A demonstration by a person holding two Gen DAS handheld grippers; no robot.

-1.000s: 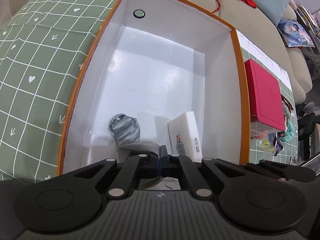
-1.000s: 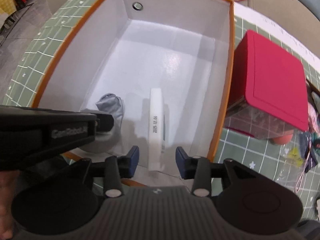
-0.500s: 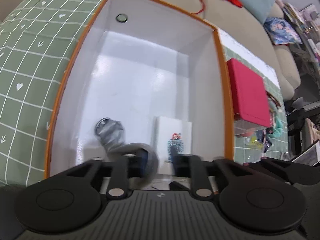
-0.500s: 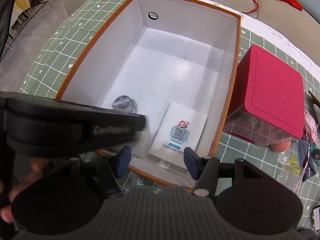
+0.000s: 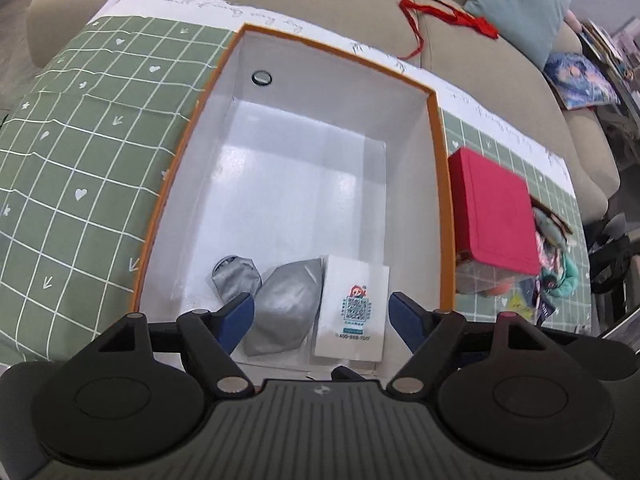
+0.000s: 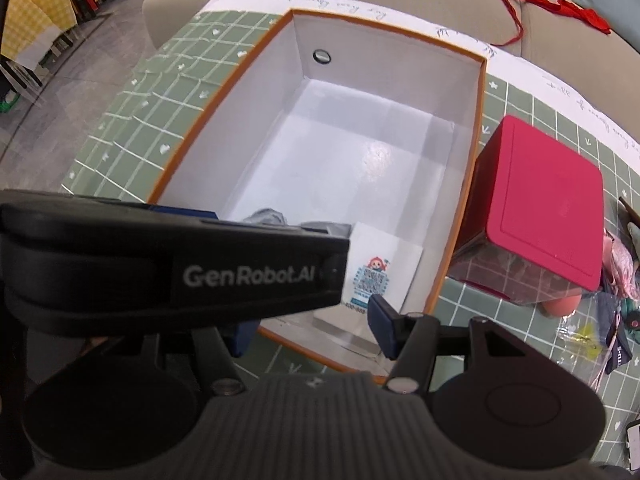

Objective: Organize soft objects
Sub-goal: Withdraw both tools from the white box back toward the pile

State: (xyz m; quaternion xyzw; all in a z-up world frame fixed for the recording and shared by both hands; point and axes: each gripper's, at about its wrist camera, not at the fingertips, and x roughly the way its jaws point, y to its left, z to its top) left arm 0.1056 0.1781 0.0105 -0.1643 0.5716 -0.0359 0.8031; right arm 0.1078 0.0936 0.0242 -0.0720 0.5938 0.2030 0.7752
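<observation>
Orange-rimmed box (image 5: 436, 184), white inside, on green grid cloth (image 5: 80, 168) spread over a beige sofa (image 5: 320, 0). Near its front wall, three soft items side by side: grey rolled bundle (image 5: 235, 276) at left, grey pouch (image 5: 286, 306) touching it in the middle, white packet (image 5: 352, 308) with a printed code and cartoon figure lying flat at right, just beside the pouch. Small round hole (image 5: 262, 77) in the far wall.

Left gripper (image 5: 320, 316) above the box's near end, blue-tipped fingers (image 5: 236, 314) spread wide, nothing between them; pouch and packet visible through the gap below. Right gripper (image 6: 308, 330) lower and nearer, over the front rim, also spread apart and empty; one blue fingertip (image 6: 382, 326) plain, the other mostly hidden behind the left gripper's black body marked "GenRobot.AI", crossing that view.

Right of the box, touching or nearly touching its wall: clear container with red lid (image 5: 496, 216). Beyond it, a clutter of small colourful items (image 5: 556, 264), too jumbled to name. Red cord (image 5: 448, 16) on the sofa back, pale blue cushion (image 5: 520, 4) farther right.
</observation>
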